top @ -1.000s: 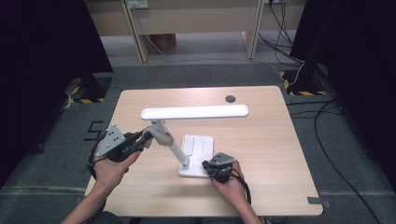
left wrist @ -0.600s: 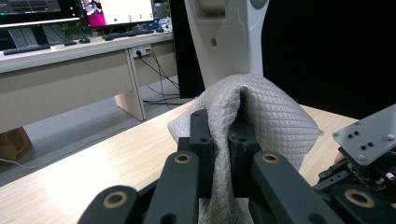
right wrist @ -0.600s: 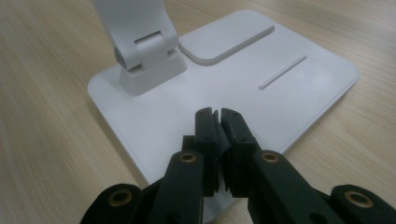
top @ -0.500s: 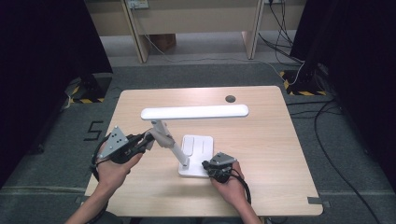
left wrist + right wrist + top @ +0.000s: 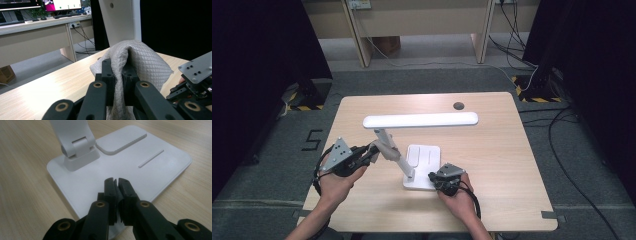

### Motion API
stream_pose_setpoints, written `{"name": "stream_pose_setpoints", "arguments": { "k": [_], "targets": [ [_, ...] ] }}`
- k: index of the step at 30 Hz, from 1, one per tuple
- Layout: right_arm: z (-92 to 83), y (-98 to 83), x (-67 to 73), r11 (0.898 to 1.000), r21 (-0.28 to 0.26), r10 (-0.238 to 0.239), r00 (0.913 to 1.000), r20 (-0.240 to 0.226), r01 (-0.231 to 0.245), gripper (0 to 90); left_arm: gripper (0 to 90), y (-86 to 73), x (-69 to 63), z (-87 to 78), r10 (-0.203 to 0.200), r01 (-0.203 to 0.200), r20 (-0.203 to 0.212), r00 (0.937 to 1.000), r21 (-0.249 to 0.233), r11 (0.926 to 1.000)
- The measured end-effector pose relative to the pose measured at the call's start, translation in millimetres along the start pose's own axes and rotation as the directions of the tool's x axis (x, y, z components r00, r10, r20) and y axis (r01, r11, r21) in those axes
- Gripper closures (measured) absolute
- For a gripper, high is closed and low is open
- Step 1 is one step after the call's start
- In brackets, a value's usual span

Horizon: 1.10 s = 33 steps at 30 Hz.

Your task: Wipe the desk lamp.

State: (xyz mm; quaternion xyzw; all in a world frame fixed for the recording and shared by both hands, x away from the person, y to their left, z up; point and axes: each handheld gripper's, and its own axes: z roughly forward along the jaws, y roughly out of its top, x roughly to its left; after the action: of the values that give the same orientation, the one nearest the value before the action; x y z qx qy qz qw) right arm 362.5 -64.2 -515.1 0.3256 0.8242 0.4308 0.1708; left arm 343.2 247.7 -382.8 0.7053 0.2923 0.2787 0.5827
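- White desk lamp (image 5: 419,120) stands mid-worktop (image 5: 507,165): long light bar level, jointed arm (image 5: 392,152) slanting down to a flat square base (image 5: 424,157) at the near side.
- Left tool (image 5: 373,151) (held in the person's left hand (image 5: 337,182)) has its jaws clamped tight on a grey quilted cloth (image 5: 142,65); the cloth folds over the jaw tips.
- In the high view the cloth end of the left tool sits against the lamp arm, just below the bar; in the left gripper view the white arm rises right behind the cloth.
- Right tool (image 5: 116,181) has its jaws closed together with nothing between them (a hairline slit at the tips), tips over the near edge of the lamp base; contact with it can't be told.
- Right hand (image 5: 457,197) sits at the near right corner of the base.
- Lamp hinge (image 5: 77,147) just beyond the right tool's tips; raised pad and thin groove on the base farther off.
- Small dark round cap (image 5: 458,105) set in the worktop at the far edge, well apart from the lamp.
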Motion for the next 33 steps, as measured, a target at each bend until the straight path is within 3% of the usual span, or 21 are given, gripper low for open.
{"name": "stream_pose_setpoints", "arguments": {
  "k": [33],
  "targets": [
    [0.0,0.0,0.1,1.0,0.0,0.001,1.0,0.001,-0.001,85.5,83.6,-12.0,-1.3,8.9,-0.009,0.009,-0.004,1.0,0.019,0.9998]
  ]
}}
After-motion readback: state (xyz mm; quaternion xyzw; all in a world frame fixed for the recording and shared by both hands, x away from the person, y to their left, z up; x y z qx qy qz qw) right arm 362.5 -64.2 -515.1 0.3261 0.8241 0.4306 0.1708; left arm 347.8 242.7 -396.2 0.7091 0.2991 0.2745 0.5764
